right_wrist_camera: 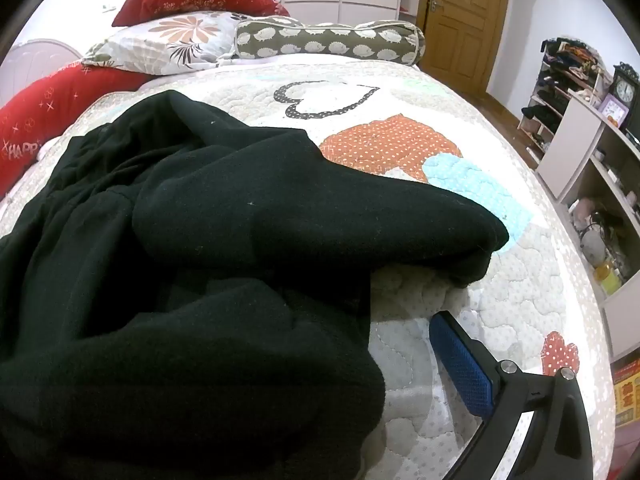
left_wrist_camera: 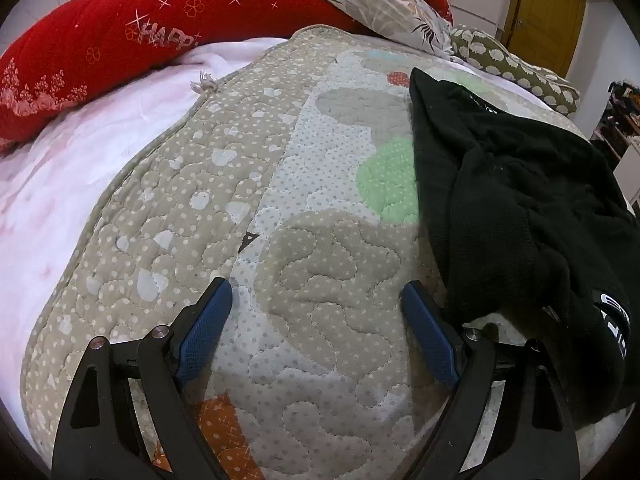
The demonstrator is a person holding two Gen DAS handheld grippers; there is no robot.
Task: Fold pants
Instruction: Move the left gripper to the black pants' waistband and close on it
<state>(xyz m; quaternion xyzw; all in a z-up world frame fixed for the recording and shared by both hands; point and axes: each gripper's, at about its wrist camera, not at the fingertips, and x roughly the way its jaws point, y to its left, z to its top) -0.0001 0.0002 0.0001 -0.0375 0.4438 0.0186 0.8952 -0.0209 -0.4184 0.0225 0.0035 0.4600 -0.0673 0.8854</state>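
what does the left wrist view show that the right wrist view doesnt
Only the left wrist view shows the left gripper with both blue pads spread open over bare quilt, plus the pale pink sheet beside the quilt's edge.

Only the right wrist view shows the white shelving unit with a dark clock, the quilt's orange dotted patch, and one blue pad of the right gripper.

Both share the crumpled black pants, the dotted patchwork quilt, the red "HAPPY" pillow and the wooden door.

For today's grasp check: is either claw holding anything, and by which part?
Nothing is held. The left claw gapes over the dotted quilt; the right claw is open beside the crumpled black fleece pants.
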